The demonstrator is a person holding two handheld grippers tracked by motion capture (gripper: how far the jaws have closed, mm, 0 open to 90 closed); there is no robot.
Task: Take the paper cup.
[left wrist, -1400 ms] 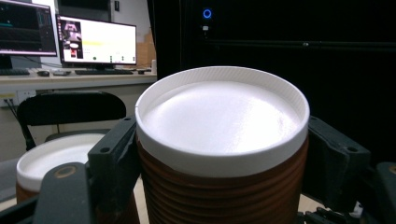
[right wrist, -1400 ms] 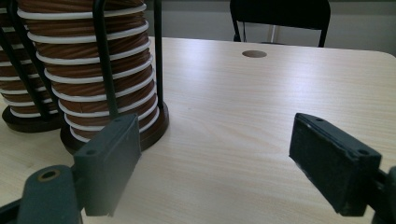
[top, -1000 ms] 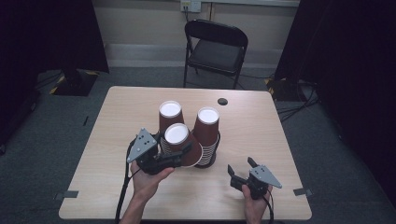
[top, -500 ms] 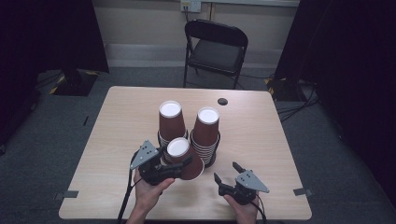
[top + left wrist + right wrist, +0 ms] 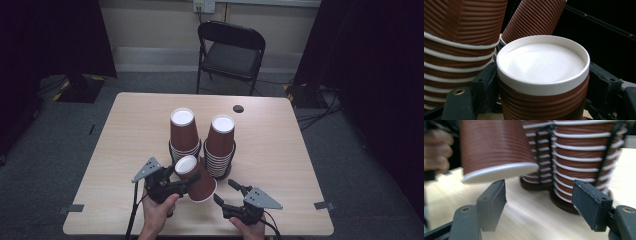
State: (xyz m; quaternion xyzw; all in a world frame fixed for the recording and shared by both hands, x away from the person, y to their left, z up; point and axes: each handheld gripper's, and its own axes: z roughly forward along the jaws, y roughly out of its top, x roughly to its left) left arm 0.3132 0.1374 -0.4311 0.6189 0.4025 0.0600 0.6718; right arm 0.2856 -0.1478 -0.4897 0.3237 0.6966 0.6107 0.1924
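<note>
On the table point(image 5: 125, 150), two upside-down cup stacks point(image 5: 220, 145) are seen at centre. At their 6 o'clock, an inverted, tilted brown cup point(image 5: 196, 177) is clamped by the left gripper point(image 5: 180, 182). At the cup's 4 o'clock, the right gripper point(image 5: 225, 192) is held apart, its jaws having just been closing on nothing.

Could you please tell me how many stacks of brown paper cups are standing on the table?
2: the left stack and the right stack stand side by side mid-table, each in a black holder. A separate single cup is held upside down in the left tool.
</note>
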